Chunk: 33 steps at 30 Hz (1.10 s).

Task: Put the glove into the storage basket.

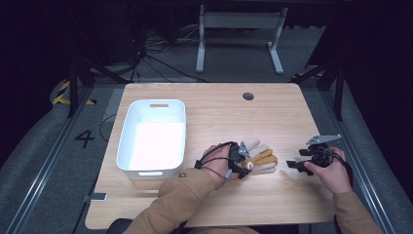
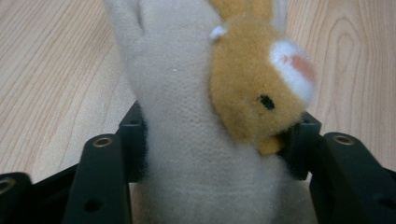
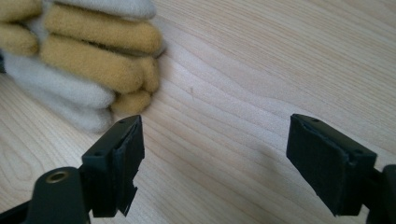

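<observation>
Risk: the left hand-held gripper [image 2: 215, 154] is pinching soft plush at one end only — on a lift the toy [image 1: 260, 160] is likely to be sagging, swinging or sliding out of the pads.
Cause: fleece is giving under the pads, and the tan head is bulging against one jaw, so the grip may be sitting on loose pile rather than the body.
Second risk: a dangling limb could be catching the bin [image 1: 152, 138] rim if the toy is carried there.
Left hand-held gripper: jaws standing about half apart, clamping on the toy's cream body.
Right hand-held gripper [image 3: 215, 163]: jaws spreading wide, holding nothing — hovering over the desk [image 1: 292, 117] just right of the toy.
Toy: lying on the desk, just right of the bin.
</observation>
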{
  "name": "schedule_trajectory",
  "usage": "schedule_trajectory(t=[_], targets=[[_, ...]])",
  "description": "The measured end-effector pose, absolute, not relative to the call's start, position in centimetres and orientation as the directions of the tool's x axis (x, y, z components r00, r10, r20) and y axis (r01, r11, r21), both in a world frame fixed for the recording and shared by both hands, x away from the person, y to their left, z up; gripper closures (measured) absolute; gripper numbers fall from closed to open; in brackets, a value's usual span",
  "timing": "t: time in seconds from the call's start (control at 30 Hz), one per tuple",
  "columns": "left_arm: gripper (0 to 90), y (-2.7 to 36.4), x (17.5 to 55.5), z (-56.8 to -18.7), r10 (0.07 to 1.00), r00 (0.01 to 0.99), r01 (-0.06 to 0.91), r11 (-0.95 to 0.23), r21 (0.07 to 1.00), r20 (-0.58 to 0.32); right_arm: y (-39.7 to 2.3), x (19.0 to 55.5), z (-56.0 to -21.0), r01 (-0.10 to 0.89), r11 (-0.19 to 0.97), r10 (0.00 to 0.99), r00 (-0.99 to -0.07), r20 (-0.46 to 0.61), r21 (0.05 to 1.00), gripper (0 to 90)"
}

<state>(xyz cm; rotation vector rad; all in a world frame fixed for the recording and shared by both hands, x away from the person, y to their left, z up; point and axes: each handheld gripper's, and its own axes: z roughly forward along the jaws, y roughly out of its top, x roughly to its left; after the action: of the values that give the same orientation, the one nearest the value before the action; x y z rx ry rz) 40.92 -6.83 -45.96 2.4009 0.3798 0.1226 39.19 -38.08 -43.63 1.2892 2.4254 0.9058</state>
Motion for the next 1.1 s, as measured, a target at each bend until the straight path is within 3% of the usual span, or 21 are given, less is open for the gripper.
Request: schedule_trajectory(t=[0.57, 0.8, 1.1], targets=[[63.1, -7.3, 40.3, -45.5, 0.363, 0.932, 0.295, -0.718, 0.631, -0.022, -38.1, 39.2, -43.5, 0.654, 0.414, 0.817, -0.574, 0.06, 0.633, 19.8], [64.2, -7.4, 40.4, -44.7, 0.396, 0.917, 0.348, -0.726, 0.593, -0.055, -38.4, 39.2, -43.4, 0.656, 0.405, 0.82, -0.568, 0.063, 0.637, 19.8], [64.3, -6.5, 40.5, -42.7, 0.43, 0.899, 0.386, -0.685, 0.618, -0.085, -38.4, 39.4, -43.3, 0.655, 0.404, 0.824, -0.564, 0.058, 0.638, 19.7]])
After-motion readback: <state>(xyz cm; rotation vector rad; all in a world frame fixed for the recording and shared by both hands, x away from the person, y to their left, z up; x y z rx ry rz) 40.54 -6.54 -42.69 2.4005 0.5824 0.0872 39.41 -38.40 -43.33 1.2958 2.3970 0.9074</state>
